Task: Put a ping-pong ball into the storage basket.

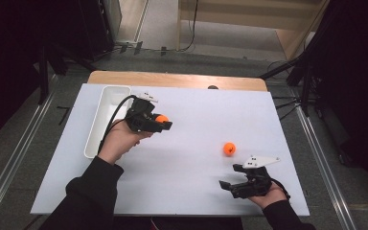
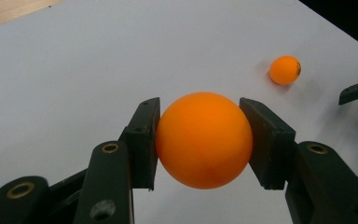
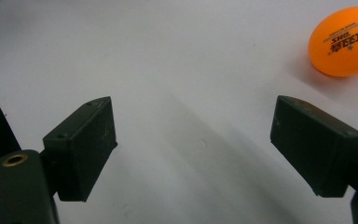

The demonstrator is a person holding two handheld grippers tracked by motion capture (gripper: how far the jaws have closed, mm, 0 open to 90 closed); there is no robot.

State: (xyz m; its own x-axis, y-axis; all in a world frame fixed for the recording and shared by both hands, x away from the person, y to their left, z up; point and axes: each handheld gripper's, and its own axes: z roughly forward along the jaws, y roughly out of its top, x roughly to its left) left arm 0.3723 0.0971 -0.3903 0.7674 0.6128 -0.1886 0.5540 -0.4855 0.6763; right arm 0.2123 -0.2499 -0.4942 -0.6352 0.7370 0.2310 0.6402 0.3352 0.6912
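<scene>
Progress looks about halfway: left gripper (image 2: 204, 140) is clamped on one smooth orange plastic ball (image 2: 204, 140) beside the long white plastic tray (image 1: 106, 103), while the second orange ball (image 1: 229, 148) lies on the white table (image 1: 196, 124) near the right gripper (image 3: 193, 149), its jaws apart and empty.

Printed ball (image 3: 344, 41) cut off at 3 o'clock edge in right gripper view; its marking too small to read in the high view.
</scene>
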